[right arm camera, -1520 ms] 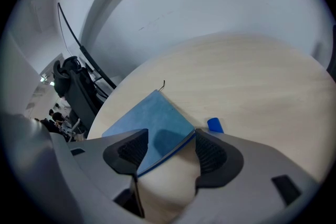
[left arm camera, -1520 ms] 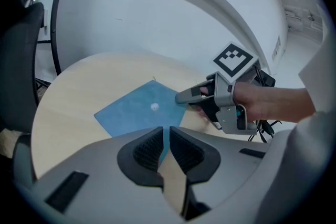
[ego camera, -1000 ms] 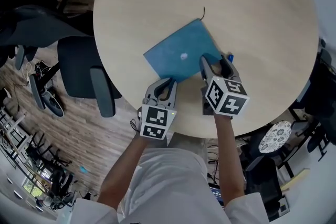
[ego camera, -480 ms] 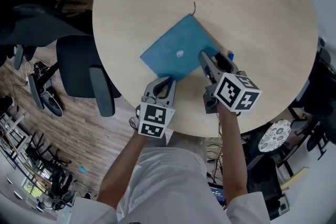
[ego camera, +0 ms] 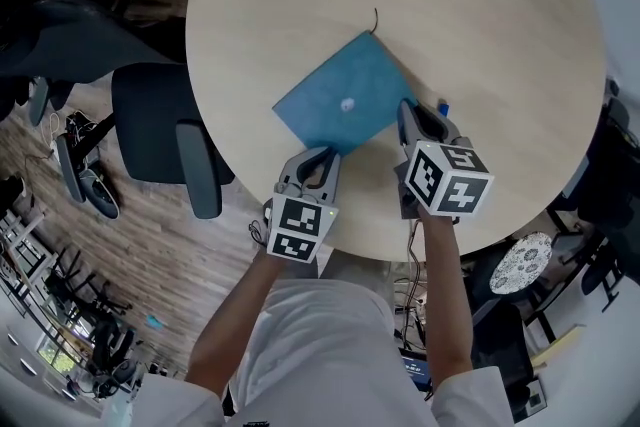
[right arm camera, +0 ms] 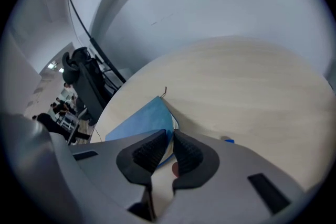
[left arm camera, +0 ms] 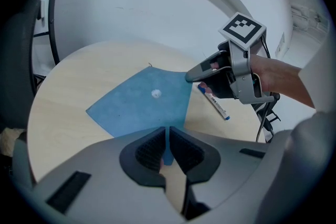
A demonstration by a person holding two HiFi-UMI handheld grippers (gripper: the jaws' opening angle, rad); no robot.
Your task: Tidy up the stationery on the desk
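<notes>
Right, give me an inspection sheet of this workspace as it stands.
Surface: round pale wooden table.
Job's things: blue notebook, white dot on its cover; white-and-blue marker pen beside its right edge.
Clutter: nothing seen.
Grippers: left gripper fingers shut on the notebook's near corner; right gripper fingers have just been closing, with the notebook's right edge between them.
Cables: thin dark cord at the notebook's far corner; black cable hanging below the right gripper.
Surroundings: dark office chair left of the table; wood-pattern floor.
</notes>
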